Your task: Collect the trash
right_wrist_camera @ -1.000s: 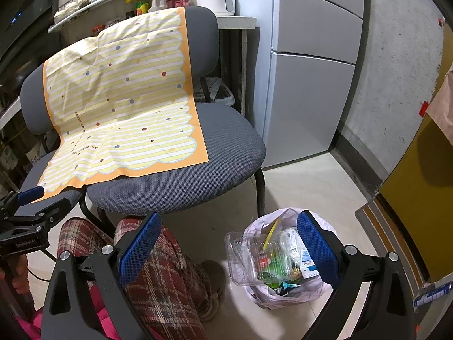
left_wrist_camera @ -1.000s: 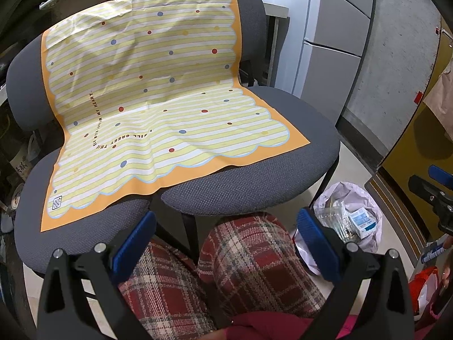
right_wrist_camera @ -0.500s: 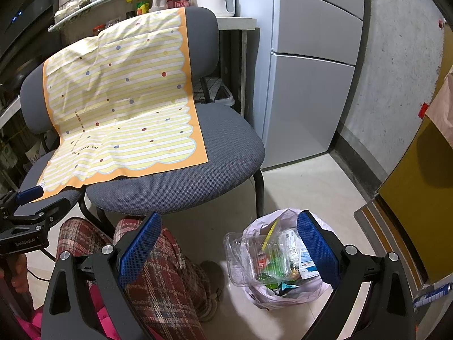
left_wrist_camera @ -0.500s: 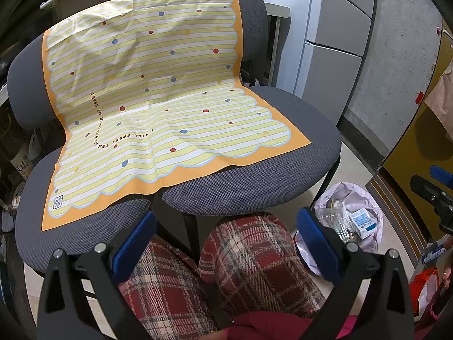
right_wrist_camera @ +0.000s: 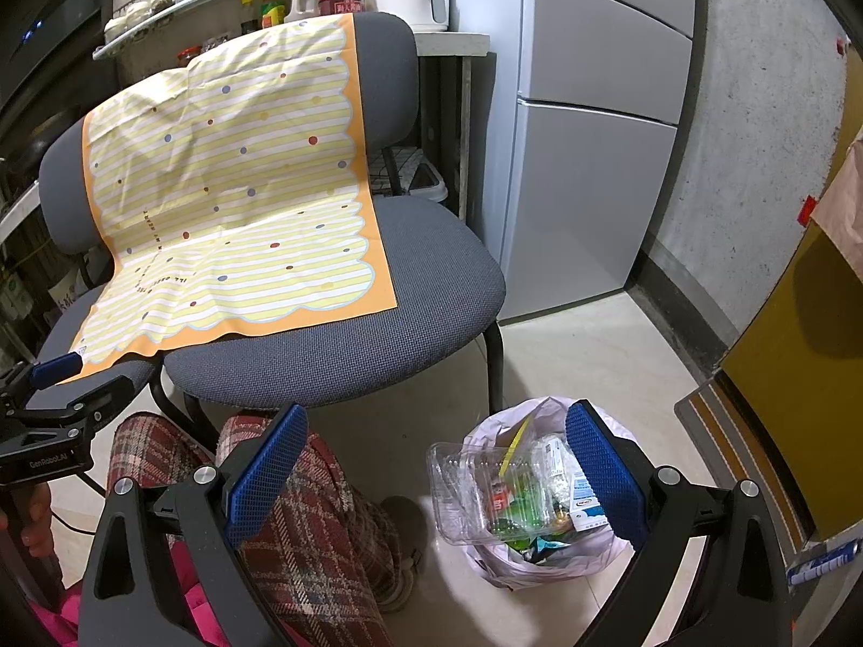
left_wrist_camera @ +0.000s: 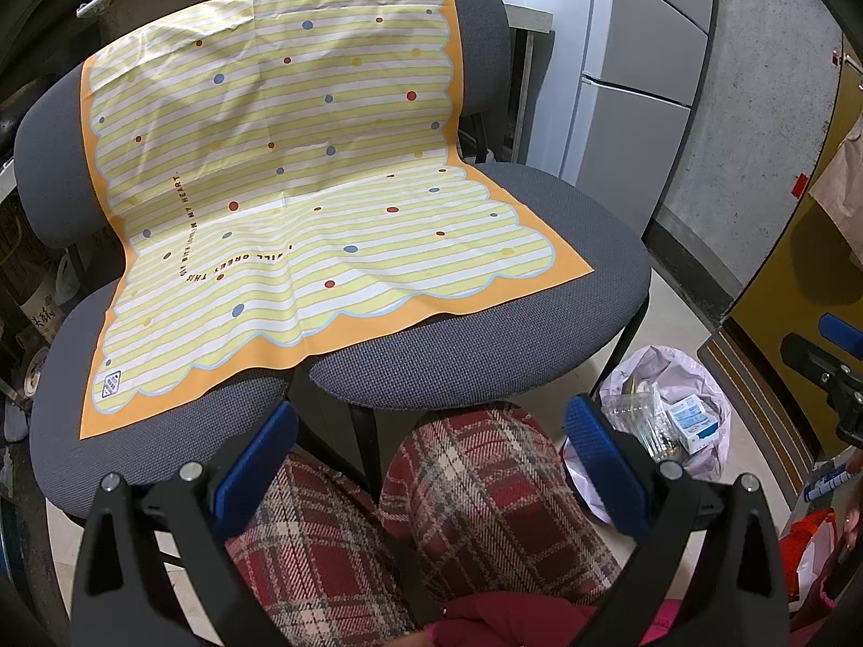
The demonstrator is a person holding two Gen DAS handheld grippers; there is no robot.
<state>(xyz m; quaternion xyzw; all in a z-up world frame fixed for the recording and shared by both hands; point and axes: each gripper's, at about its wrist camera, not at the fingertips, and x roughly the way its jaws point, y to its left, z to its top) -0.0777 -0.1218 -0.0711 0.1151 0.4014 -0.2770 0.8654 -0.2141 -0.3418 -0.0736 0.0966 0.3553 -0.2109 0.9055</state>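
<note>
Apparently the gathering step is close to done: the trash bag [right_wrist_camera: 539, 490] stands on the pale tile floor [right_wrist_camera: 588, 356] just beside the right chair's leg, stuffed with a clear plastic box [right_wrist_camera: 474, 490] and a small carton [left_wrist_camera: 692, 422]. Both the left tool [left_wrist_camera: 431, 455] and the right tool [right_wrist_camera: 437, 463] hang wide and hold nothing. Next, I judge, comes closing the bag's rim. Two grey chairs [left_wrist_camera: 485, 345] carry a striped cloth [left_wrist_camera: 302, 205]; a fridge [right_wrist_camera: 588, 162] stands behind.
</note>
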